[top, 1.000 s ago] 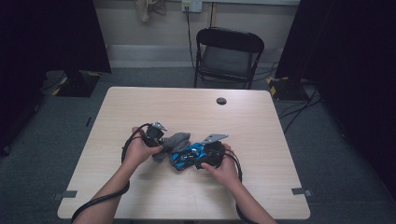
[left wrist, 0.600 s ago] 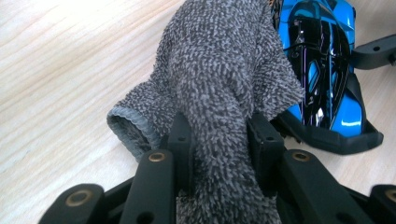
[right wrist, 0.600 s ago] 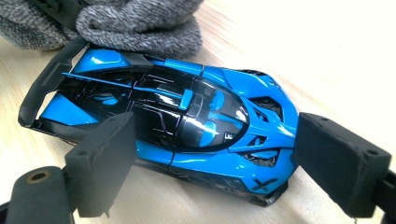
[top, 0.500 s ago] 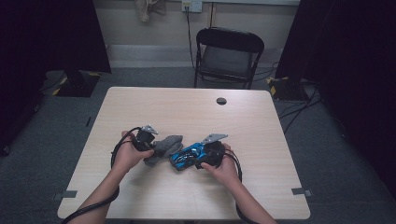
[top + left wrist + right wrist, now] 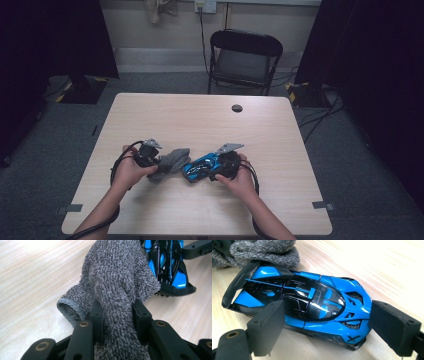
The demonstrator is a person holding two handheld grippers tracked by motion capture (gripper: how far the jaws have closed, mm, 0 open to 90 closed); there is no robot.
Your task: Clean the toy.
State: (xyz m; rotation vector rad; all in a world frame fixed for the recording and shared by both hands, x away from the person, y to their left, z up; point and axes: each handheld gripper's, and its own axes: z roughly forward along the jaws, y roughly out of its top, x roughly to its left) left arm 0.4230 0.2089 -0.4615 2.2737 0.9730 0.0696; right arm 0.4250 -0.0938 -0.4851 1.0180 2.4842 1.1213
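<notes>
A grey terry cloth (image 5: 172, 159) lies bunched on the wooden table (image 5: 210, 125), left of a blue and black toy race car (image 5: 200, 169). My left gripper (image 5: 160, 163) is shut on the cloth (image 5: 117, 282), which bulges up between its jaws (image 5: 117, 315). The car's tail (image 5: 172, 270) sits just beyond the cloth's far edge. My right gripper (image 5: 212, 169) is closed on the car (image 5: 312, 302), one pad on its side and the other at its nose (image 5: 325, 327). The cloth's edge (image 5: 262, 252) touches the car's rear wing.
A small black round cap (image 5: 237, 108) sits on the table's far side. A black folding chair (image 5: 245, 55) stands behind the table. Each gripper's cable loops near the hands. Bare tabletop extends beyond and to both sides.
My left gripper has drawn the grey cloth leftwards and slightly nearer, away from the car. The right gripper and the car have stayed nearly still.
</notes>
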